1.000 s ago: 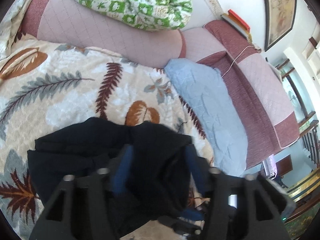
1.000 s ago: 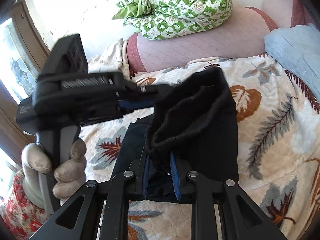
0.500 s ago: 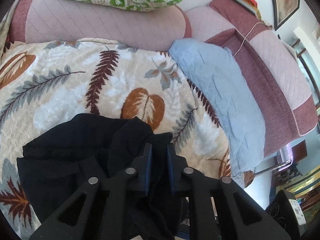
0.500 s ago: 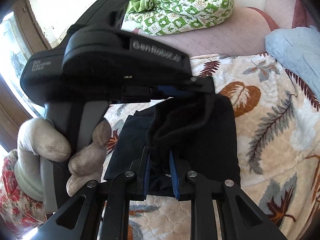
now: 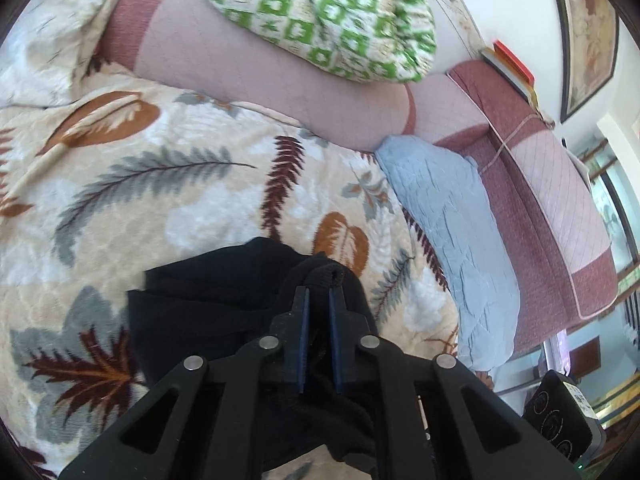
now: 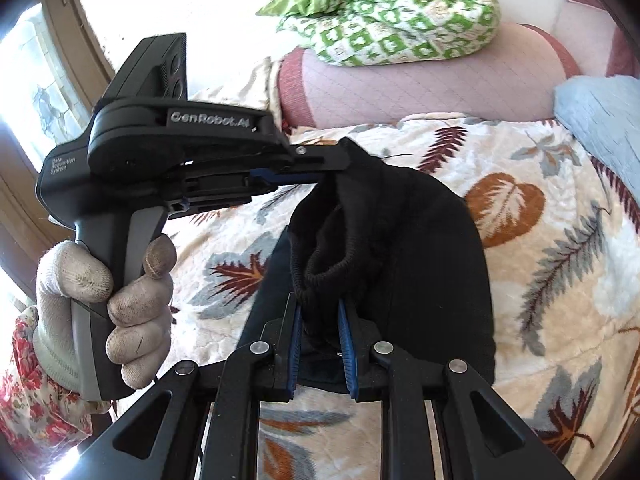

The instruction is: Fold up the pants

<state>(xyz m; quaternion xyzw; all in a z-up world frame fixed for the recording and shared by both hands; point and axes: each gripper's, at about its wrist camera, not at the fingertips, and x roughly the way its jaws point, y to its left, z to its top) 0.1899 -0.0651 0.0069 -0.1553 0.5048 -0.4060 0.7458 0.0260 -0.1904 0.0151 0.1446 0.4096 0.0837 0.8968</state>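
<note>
Two black two-finger grippers pinch the black knit pants, which hang bunched above a cream quilted blanket with a leaf print. The left gripper, its jaws having just closed, clamps one edge of the fabric; the right gripper is narrowed on the ribbed waistband. Behind lie a pink quilted sofa back, a green-and-white checked quilt, a pale blue cushion and a framed picture on the white wall.
</note>
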